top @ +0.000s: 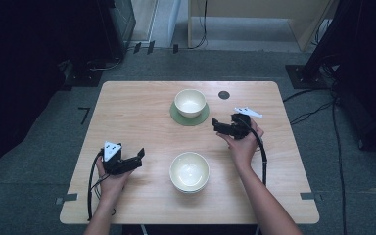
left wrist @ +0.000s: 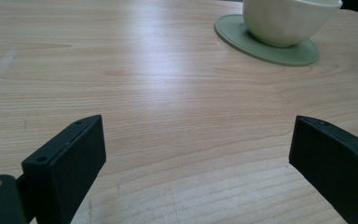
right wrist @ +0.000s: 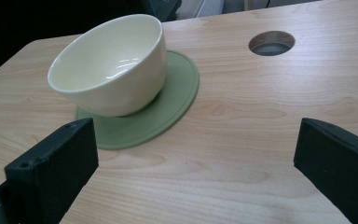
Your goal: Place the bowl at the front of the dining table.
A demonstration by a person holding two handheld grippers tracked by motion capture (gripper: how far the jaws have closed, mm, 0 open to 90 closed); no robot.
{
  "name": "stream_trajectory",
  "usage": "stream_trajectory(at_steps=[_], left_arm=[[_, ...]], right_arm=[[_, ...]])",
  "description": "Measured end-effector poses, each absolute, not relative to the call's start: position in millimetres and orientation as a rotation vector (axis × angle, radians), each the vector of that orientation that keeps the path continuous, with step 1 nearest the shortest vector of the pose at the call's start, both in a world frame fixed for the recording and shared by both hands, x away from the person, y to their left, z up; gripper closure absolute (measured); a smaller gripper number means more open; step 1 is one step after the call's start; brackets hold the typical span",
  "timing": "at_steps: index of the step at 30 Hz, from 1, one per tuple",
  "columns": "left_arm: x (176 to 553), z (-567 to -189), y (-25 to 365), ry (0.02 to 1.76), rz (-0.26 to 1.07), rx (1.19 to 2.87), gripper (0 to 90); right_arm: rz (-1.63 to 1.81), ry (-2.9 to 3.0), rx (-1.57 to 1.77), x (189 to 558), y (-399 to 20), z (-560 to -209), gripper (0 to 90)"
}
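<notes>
Item: cream ceramic bowl (top: 190, 102), glossy, round, deep-sided, narrowing to a small foot; interior bare, with soft highlights on the glaze. It stands upright on a round sage-green coaster (top: 189, 117) with a slightly raised rim, at the far centre of the wooden table (top: 127, 112). In the right gripper view the bowl (right wrist: 109, 65) sits off-centre on the coaster (right wrist: 177, 98), toward its far left edge, leaving a wide crescent of green uncovered on the near and right sides.

Right gripper (top: 215, 125): held just to the right of the coaster, pointing toward the bowl, apart from it. Jaws spread wide, nothing between them but table.

Left gripper (top: 138, 157): near the left front part of the table, well apart from the bowl. Jaws spread wide, bare wood between them; the bowl (left wrist: 289, 18) and coaster (left wrist: 265, 49) show at the far right of its view.

Also on the table: a second cream bowl (top: 189, 171), wider, at front centre between the two hands; a round cable hole (top: 223, 95) just right of the coaster.
</notes>
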State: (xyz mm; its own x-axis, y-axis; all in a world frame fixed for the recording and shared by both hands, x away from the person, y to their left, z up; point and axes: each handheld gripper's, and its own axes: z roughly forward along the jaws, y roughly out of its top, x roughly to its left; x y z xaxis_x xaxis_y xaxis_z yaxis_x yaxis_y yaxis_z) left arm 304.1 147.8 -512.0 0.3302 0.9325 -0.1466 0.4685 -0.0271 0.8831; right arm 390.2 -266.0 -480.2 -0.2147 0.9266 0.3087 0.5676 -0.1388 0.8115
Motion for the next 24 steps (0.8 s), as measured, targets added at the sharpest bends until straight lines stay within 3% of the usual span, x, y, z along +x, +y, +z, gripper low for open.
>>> stream_trajectory(at_steps=[24], left_arm=[[303, -512, 148, 1.281, 0.618, 1.651, 3.5]], right_arm=[[1.253, 1.720, 1.647, 343, -309, -484, 0.0]])
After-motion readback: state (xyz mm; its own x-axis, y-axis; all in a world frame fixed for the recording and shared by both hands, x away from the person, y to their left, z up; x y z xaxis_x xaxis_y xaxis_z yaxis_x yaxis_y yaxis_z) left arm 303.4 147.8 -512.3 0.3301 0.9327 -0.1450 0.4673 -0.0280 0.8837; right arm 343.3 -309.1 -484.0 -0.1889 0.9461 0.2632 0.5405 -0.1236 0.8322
